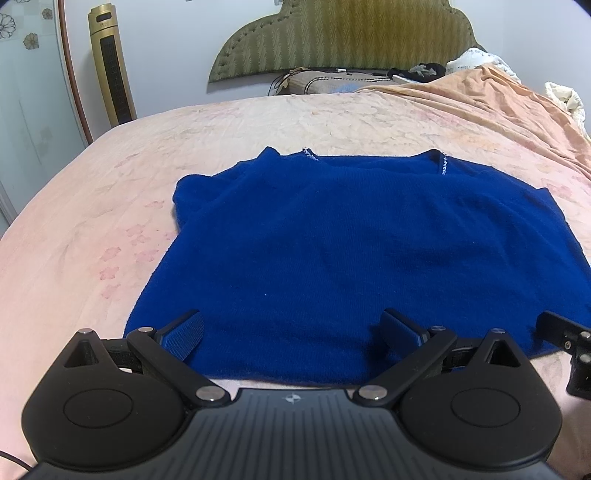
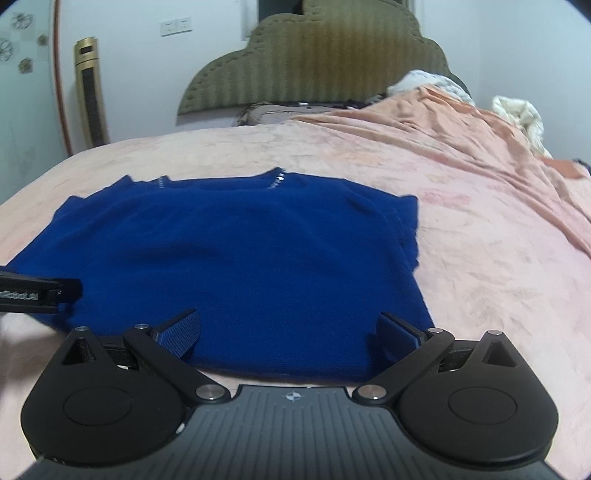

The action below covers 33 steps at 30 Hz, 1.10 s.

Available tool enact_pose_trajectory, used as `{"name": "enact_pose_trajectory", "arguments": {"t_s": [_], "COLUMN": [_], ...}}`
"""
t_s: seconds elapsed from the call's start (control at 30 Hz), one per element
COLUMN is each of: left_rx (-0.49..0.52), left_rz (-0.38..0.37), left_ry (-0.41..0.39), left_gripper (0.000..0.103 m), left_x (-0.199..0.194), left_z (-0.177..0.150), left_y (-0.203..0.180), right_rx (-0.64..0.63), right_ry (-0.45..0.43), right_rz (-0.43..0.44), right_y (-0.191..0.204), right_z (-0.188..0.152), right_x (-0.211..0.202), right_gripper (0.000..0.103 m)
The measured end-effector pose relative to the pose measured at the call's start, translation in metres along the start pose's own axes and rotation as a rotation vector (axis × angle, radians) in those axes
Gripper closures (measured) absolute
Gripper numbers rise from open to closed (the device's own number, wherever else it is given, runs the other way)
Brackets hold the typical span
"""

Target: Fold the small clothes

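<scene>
Both sets of jaws stand wide apart and hold nothing: our left gripper (image 1: 291, 334) and our right gripper (image 2: 288, 332) hover side by side over the near hem of the blue sweater (image 1: 343, 236). That sweater lies spread flat on the bed (image 1: 92, 229), hem toward us and neckline toward the headboard (image 1: 343, 35), with its sleeves seemingly tucked in at the sides. We judge that no fold of the body has begun yet.

Around it, the pink bedsheet is soft and lightly creased, and an orange blanket (image 2: 461, 122) is heaped to the right. From here the risk is pinching only the top layer of knit, so the back drags behind, or catching the bedsheet along with the hem. Uneven lifting between our two hands would skew the fold.
</scene>
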<state>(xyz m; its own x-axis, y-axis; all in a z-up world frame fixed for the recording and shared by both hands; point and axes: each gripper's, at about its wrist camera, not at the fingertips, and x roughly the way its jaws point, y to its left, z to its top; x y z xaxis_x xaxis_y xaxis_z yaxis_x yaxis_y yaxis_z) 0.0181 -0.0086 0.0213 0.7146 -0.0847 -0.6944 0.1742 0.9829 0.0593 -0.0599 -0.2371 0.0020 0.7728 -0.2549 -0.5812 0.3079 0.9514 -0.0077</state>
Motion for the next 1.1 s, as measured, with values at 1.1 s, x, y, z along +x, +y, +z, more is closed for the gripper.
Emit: {"name": "enact_pose_trajectory", "arguments": {"t_s": [1.1], "left_rx": [-0.002], "left_rz": [0.055], "left_ry": [-0.004], "left_gripper": [0.001], "left_x": [-0.006], "left_z": [0.008], "left_y": [0.027], "right_rx": [-0.199], "right_ry": [-0.085], "right_rz": [-0.05], "right_y": [0.038], "right_z": [0.009], "right_x": [-0.024], "right_gripper": [0.001]}}
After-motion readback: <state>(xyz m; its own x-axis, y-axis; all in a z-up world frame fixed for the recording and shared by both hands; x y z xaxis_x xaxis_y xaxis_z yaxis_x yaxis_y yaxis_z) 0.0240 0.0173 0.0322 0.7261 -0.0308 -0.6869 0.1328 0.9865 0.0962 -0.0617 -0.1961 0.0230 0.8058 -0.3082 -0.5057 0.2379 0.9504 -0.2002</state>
